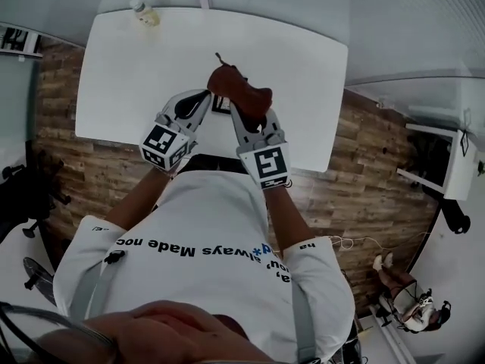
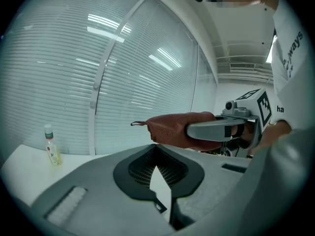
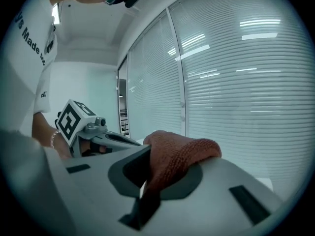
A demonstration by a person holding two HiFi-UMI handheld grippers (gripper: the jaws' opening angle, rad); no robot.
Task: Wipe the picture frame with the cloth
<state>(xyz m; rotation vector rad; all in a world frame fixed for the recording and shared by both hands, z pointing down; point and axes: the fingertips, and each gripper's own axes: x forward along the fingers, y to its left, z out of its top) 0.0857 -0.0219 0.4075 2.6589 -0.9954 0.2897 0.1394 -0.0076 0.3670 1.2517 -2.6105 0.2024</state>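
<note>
A rust-brown cloth point(image 1: 239, 88) hangs bunched over the white table point(image 1: 121, 74), and my right gripper point(image 1: 236, 109) is shut on it. In the right gripper view the cloth point(image 3: 178, 156) spills up out of the closed jaws. Just left of it, my left gripper point(image 1: 204, 99) is shut on a small dark picture frame point(image 1: 220, 105). That frame shows in the left gripper view only as a thin white, black-edged sliver point(image 2: 160, 178) between the jaws. The cloth point(image 2: 170, 128) hangs close above and beyond the frame; whether they touch I cannot tell. The two grippers are close together.
A small bottle of yellowish liquid point(image 1: 144, 12) stands at the table's far left corner and also appears in the left gripper view as the bottle point(image 2: 51, 146). Window blinds point(image 2: 123, 73) run behind the table. Wood floor point(image 1: 364, 180) lies around it.
</note>
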